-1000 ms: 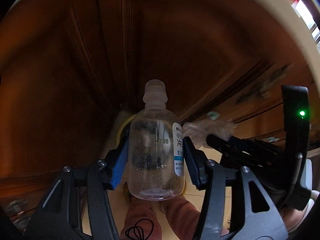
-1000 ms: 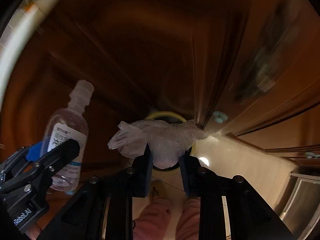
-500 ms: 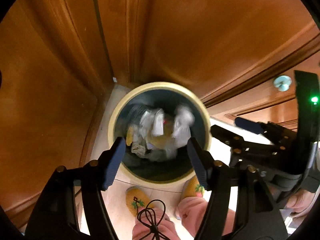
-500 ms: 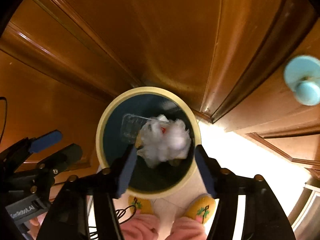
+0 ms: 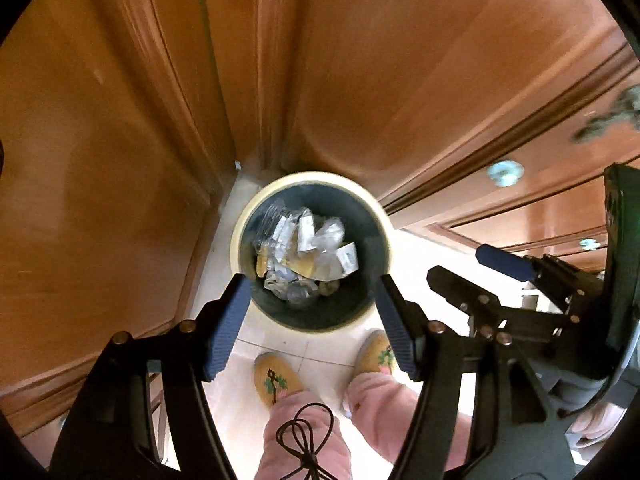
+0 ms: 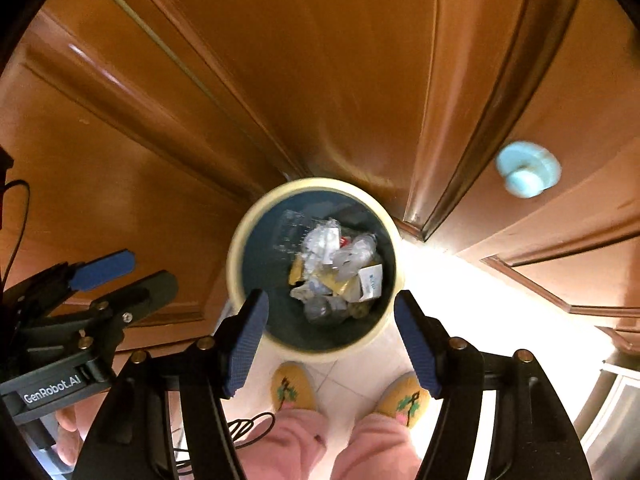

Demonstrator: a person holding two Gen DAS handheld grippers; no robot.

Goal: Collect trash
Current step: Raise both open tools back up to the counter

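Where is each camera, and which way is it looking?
Left wrist: sits on the left gripper, looks down into the bin; shows its open fingers, the right gripper, slippers, pink trouser legs.
Right wrist: sits on the right gripper, looks down into the bin; shows its open fingers, the left gripper, slippers.
Shared: bin, trash, slippers, wooden cabinet doors.

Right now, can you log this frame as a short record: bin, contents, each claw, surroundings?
bin: round trash bin with cream rim and dark inside, on pale tiled floor
contents: crumpled clear plastic and paper scraps, well below the rim
left claw: open, empty, above the bin
right claw: open, empty, above the bin
surroundings: wooden cabinet doors; person's yellow slippers beside the bin
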